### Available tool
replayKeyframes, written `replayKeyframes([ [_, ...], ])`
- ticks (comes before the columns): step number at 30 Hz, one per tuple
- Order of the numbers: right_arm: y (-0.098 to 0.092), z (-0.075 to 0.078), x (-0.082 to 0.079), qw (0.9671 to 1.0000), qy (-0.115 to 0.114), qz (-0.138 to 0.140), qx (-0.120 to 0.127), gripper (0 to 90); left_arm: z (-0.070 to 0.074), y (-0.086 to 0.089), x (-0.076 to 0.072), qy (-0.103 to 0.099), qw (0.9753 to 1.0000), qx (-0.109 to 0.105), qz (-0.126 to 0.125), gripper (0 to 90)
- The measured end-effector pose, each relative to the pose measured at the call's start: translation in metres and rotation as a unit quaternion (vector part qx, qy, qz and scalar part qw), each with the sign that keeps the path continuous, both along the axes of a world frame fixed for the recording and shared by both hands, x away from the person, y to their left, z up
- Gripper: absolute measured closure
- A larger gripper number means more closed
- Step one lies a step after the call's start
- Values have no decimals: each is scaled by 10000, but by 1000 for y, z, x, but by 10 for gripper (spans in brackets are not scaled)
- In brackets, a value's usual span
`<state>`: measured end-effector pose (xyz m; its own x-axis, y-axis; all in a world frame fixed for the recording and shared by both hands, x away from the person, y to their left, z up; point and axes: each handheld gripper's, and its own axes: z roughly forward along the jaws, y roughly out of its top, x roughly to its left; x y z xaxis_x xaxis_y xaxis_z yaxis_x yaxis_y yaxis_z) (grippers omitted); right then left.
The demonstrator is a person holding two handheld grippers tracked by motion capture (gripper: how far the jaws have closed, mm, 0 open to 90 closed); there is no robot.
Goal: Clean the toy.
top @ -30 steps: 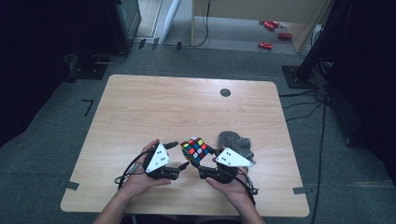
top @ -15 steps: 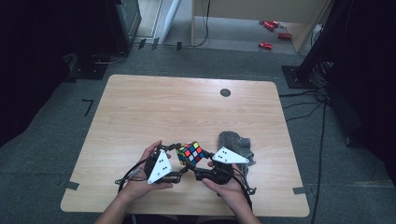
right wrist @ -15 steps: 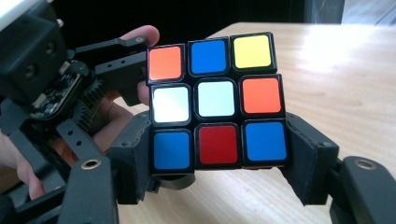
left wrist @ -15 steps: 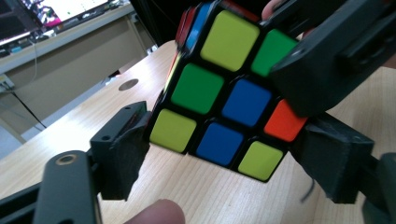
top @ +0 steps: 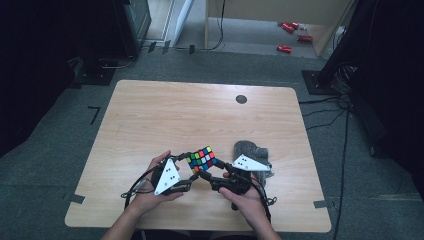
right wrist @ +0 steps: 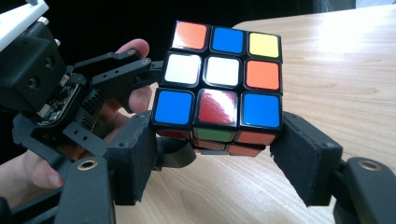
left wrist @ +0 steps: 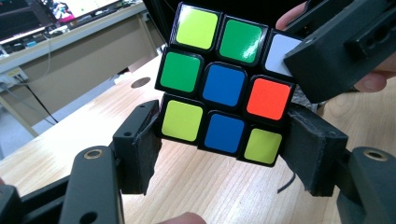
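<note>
- a puzzle cube [top: 201,159] is held off the table [top: 150,115], near its front edge, between the left gripper [top: 189,176] and the right gripper [top: 206,176].
- left gripper view: the cube [left wrist: 223,84] is seen between the left gripper's [left wrist: 222,154] two jaws, both pads pressed against the bottom row of tiles; jaws are clamped on the cube.
- right gripper view: the cube [right wrist: 219,81] is seen between the right gripper's [right wrist: 212,156] jaws, the pads set against its lower layer from both sides; jaws are closed on the cube.
- high view: both grippers meet under the cube, each held in a hand; the left hand [top: 150,192] and right hand [top: 247,200] enter from the bottom.
- a grey crumpled cloth [top: 250,150] is seen in the high view just behind the right gripper, lying on the table; no container is noted.
- the face with green, blue and orange tiles is shown in the left gripper view; a face with white, blue and red tiles is shown in the right gripper view.
- the other gripper's body is seen at upper right in the left gripper view, at left in the right gripper view.
</note>
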<state>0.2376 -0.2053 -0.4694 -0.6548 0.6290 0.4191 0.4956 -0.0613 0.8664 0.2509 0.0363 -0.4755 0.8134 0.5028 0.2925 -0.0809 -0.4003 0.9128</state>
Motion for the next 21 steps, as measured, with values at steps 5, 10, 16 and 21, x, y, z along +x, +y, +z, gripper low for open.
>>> replayKeyframes([
  [5, -3, 0, 2, 9998, 92, 95, 115, 325, 0, 1, 0, 38, 10000, -46, -58, 339],
  [10, -5, -1, 3, 9996, 130, 171, 179, 317, 1, 1, -1, 70, 9999, -72, -115, 339],
  [16, -6, -1, 3, 9993, 201, 216, 220, 329, 0, 2, -1, 140, 9997, -93, -151, 337],
  [21, -6, 1, 3, 9997, 91, 222, -9, 334, -2, -1, 0, 220, 9996, -136, -109, 331],
])
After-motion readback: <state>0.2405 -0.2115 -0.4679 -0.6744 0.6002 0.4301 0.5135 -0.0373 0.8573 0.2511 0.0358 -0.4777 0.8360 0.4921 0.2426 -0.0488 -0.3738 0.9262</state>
